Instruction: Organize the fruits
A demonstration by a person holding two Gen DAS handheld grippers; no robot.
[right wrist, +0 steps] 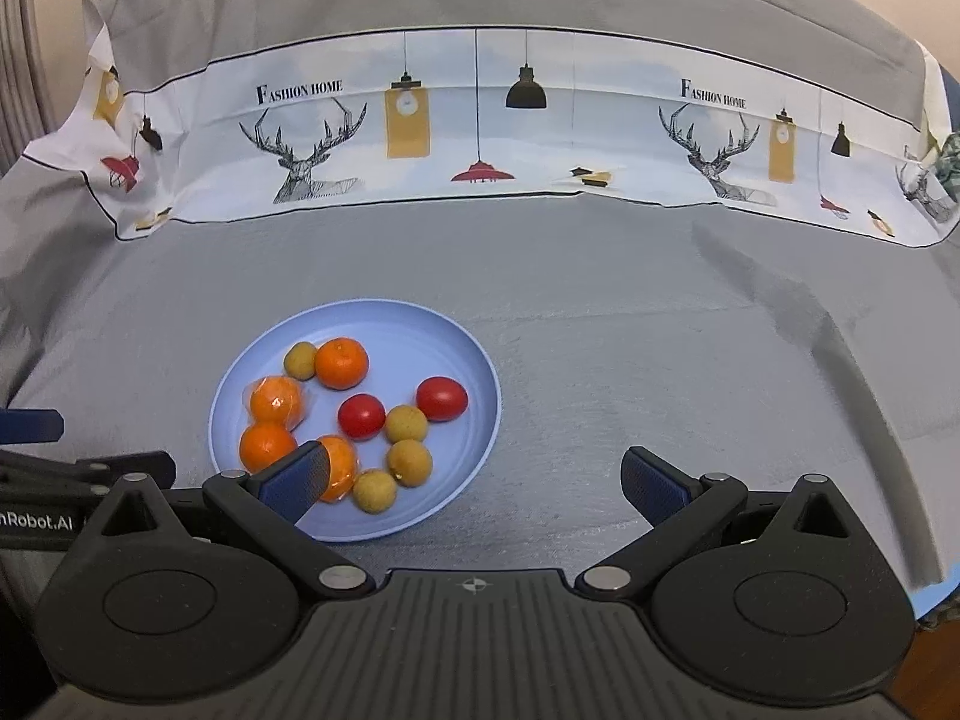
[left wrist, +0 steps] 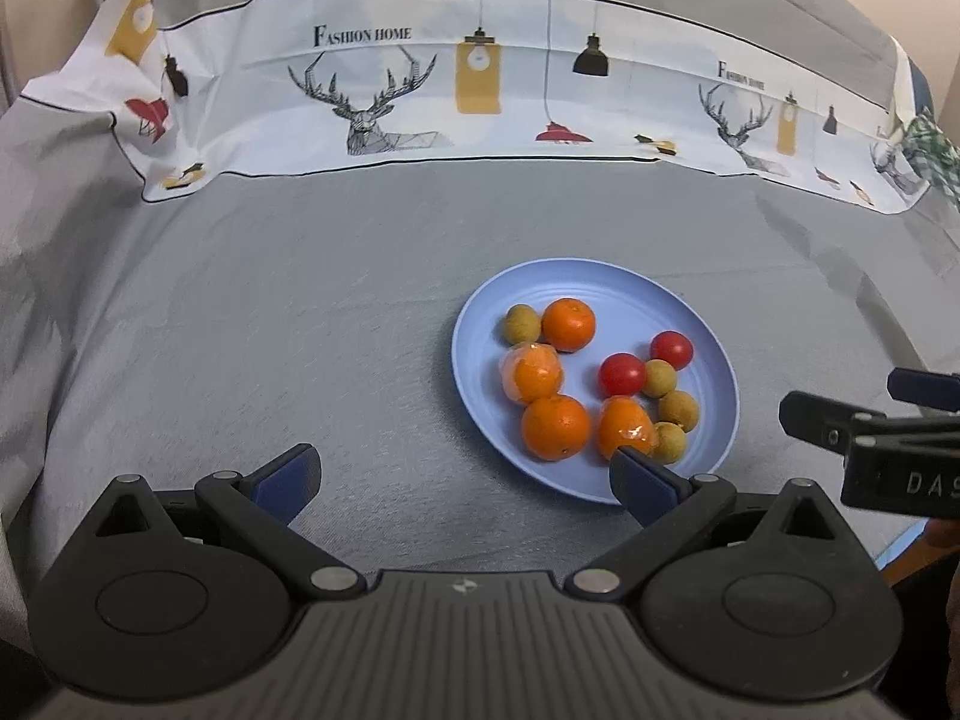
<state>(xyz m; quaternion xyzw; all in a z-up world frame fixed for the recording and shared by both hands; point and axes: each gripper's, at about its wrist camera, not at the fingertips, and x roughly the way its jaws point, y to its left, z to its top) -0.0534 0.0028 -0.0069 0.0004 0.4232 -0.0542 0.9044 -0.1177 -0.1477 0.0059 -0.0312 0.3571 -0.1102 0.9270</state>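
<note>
A light blue plate (left wrist: 708, 336) (right wrist: 420, 330) on the grey cloth holds several fruits: small oranges (left wrist: 567, 324) (right wrist: 341, 363), two of them wrapped in clear plastic (left wrist: 533, 373) (right wrist: 276, 401), two red cherry tomatoes (left wrist: 622, 374) (right wrist: 441, 398) and several tan longans (left wrist: 678, 408) (right wrist: 410, 462). My left gripper (left wrist: 465, 480) is open and empty, left of and in front of the plate, with its right finger over the plate's near rim. My right gripper (right wrist: 474, 483) is open and empty, at the plate's right front edge. It also shows in the left wrist view (left wrist: 852, 414).
A printed cloth band with deer and lamps (left wrist: 420, 96) (right wrist: 480, 138) runs across the back of the grey surface (left wrist: 270, 312) (right wrist: 660, 360). The other gripper's body (right wrist: 72, 480) sits at the left edge of the right wrist view.
</note>
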